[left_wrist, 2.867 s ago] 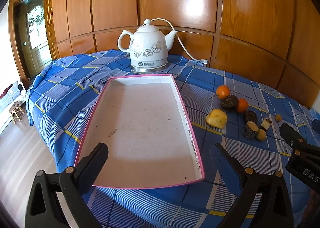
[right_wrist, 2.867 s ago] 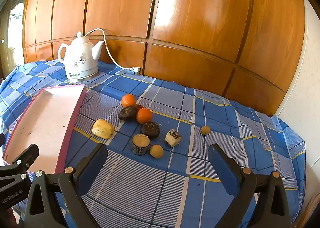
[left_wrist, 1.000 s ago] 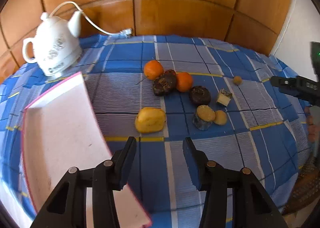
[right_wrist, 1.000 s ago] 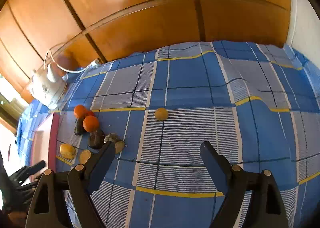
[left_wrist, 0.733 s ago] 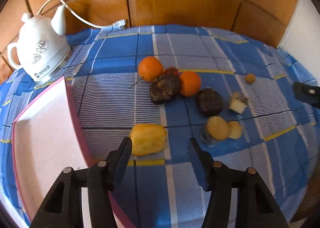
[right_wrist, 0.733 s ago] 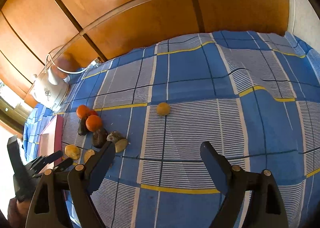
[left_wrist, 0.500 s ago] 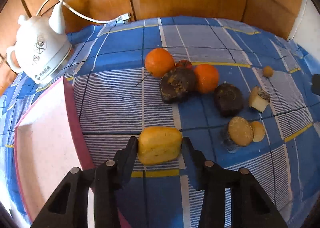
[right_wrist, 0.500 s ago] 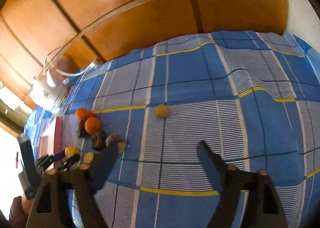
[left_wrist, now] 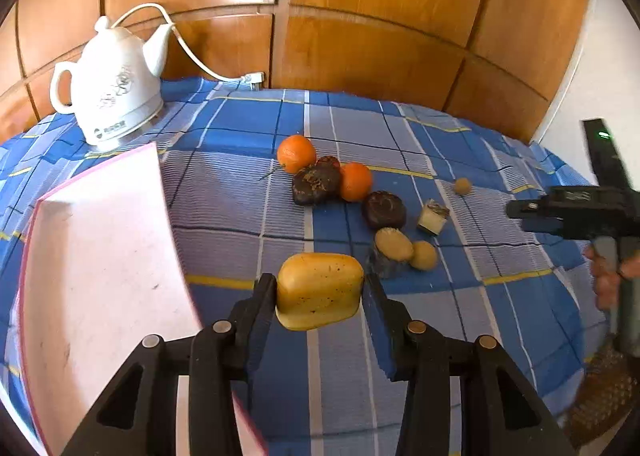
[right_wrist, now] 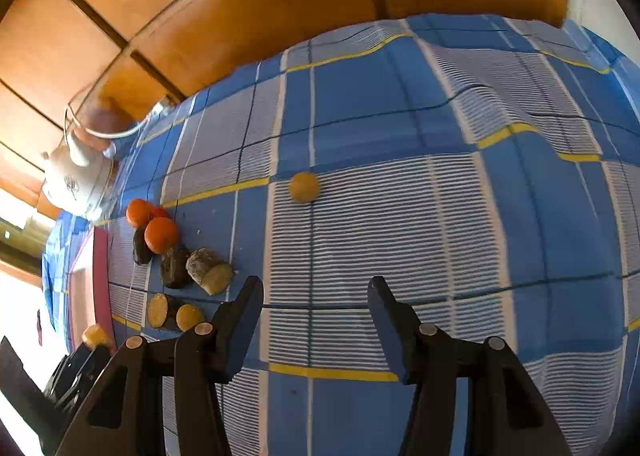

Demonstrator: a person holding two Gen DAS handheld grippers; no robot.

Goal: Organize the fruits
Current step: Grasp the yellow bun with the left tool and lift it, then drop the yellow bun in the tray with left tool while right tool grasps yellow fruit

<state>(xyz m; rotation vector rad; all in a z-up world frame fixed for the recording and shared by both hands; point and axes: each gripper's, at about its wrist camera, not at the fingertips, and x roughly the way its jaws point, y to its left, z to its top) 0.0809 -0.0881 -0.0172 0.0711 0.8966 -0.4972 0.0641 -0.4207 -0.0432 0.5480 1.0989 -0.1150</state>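
My left gripper [left_wrist: 318, 285] is shut on a yellow, speckled fruit [left_wrist: 320, 296] and holds it just above the blue checked cloth, beside the pink-rimmed white tray [left_wrist: 100, 256]. Two oranges [left_wrist: 296, 153], dark wrinkled fruits [left_wrist: 316, 184] and cut pieces [left_wrist: 394, 244] lie in a cluster beyond it. My right gripper [right_wrist: 315, 290] points down at the cloth with its jaws closing and nothing between them. A small round yellow-brown fruit [right_wrist: 304, 187] lies alone ahead of it. The left gripper [right_wrist: 76, 364] with its yellow fruit [right_wrist: 95, 334] shows at the lower left of the right wrist view.
A white ceramic kettle [left_wrist: 114, 92] with a cord stands at the back left by the wooden wall panels [left_wrist: 360, 36]. The cloth drops away at the table's right edge [left_wrist: 580, 336]. A hand holds the right gripper [left_wrist: 572, 212] at the far right.
The left gripper moved in over the yellow fruit, shut on it and lifted it off the cloth. The right gripper sank toward the cloth and its jaws narrowed.
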